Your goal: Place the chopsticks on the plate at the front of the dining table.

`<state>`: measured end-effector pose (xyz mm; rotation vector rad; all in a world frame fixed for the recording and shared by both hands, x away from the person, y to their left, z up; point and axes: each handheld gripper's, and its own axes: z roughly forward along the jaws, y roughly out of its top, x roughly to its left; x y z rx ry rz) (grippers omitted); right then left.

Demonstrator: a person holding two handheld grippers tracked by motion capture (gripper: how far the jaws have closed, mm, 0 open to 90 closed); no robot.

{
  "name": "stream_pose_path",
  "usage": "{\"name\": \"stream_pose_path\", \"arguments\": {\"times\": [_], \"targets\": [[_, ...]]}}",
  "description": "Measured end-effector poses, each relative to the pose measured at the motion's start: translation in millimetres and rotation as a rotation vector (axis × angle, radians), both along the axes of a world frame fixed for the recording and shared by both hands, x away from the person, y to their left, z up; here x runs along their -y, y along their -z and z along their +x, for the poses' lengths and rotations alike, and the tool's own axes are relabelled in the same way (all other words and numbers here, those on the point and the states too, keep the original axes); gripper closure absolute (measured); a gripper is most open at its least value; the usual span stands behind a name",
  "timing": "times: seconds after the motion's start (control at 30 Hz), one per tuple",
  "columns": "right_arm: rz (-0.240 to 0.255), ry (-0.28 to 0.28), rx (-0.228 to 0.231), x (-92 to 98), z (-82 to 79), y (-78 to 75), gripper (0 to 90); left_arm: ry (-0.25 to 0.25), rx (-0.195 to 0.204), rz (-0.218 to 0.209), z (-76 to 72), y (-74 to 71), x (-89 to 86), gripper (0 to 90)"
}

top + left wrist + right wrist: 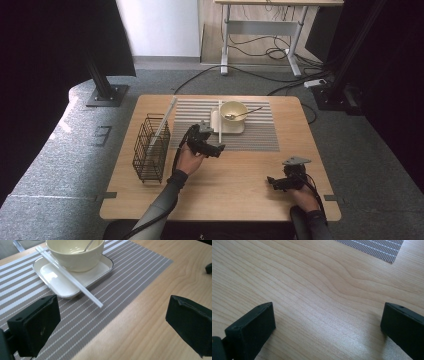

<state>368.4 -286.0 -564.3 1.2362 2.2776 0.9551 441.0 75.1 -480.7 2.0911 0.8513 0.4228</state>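
Near the bench's middle, left gripper (218, 148) gapes beside chopsticks (70, 278); right gripper (270, 181) gapes too, empty

Even soft daylight on the table (240, 185), dim dark edges around it, glare patch on the white tray (53, 273), close black jaws slightly blurred
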Motion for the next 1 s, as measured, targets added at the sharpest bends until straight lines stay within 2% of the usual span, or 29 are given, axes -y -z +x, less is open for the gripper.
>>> {"name": "stream_pose_path", "arguments": {"times": [0.17,0.37,0.6,0.8,1.0], "targets": [[0.001,0.001,-0.001,-0.2,0.0,-0.1,0.0,-0.001,-0.001,-0.014,-15.7,1.6,-12.0,0.0],[0.001,0.002,-0.002,-0.2,-0.1,-0.1,0.0,-0.001,0.001,-0.016,-34.8,10.7,-24.6,0.0],[0.001,0.003,-0.002,-0.4,-0.1,-0.2,0.0,-0.007,-0.007,0.010,-55.5,30.3,-35.3,0.0],[0.000,0.004,-0.001,-0.4,-0.1,-0.1,0.0,-0.015,-0.037,0.025,-69.2,50.3,-44.6,0.0],[0.000,0.004,-0.001,-0.5,-0.1,-0.1,0.0,-0.026,-0.061,0.063,-80.4,65.7,-51.4,0.0]]}}
